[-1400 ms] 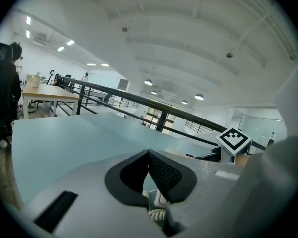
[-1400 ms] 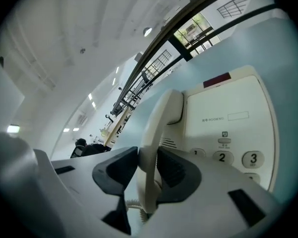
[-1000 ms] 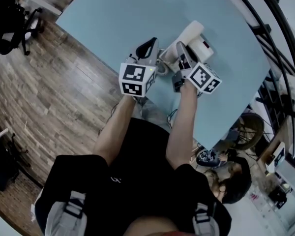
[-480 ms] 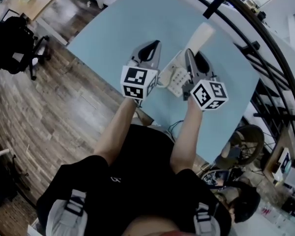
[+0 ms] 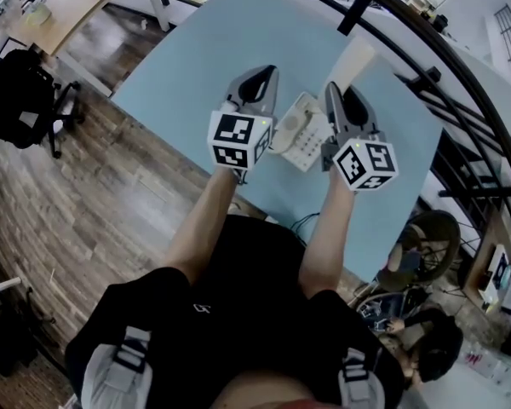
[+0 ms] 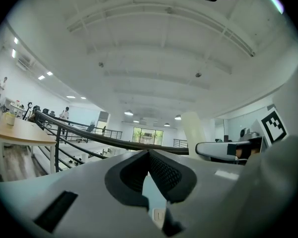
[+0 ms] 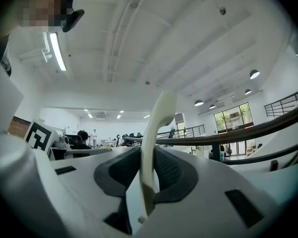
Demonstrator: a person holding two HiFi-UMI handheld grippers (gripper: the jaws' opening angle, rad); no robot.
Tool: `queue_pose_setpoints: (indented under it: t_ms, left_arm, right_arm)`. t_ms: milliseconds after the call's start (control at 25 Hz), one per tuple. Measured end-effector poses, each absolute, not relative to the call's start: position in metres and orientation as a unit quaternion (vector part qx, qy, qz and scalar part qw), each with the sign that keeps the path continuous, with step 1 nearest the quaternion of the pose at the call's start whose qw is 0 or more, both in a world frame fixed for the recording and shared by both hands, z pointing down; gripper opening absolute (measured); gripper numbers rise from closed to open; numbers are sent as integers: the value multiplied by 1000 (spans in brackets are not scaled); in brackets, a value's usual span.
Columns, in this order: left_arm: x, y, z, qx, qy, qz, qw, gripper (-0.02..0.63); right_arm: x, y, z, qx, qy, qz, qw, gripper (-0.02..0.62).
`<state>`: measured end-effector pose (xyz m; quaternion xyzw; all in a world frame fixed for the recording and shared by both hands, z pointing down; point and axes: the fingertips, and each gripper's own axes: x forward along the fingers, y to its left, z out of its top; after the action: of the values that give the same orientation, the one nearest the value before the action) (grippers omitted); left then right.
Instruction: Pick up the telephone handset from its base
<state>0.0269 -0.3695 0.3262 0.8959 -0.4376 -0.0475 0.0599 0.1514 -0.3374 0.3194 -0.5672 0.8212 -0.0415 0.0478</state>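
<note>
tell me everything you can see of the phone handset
The handset is a slim, curved piece of smooth cream plastic. It stands roughly upright, edge-on, clamped in the right claw, with its upper end sticking well beyond the tips and bending right. In the head view it is off the cream base and over the pale blue table. Only the claw visibly touches it; no cord can be made out.
</note>
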Motion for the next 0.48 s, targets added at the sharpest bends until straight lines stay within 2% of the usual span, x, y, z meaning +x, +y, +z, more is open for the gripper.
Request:
queue_pose_setpoints:
  t_ms: [480]
  left_arm:
    - [28,-375,339,897,-433,-39,75,0]
  right_arm:
    - [151,-343,332,-571,820,-43,24,80]
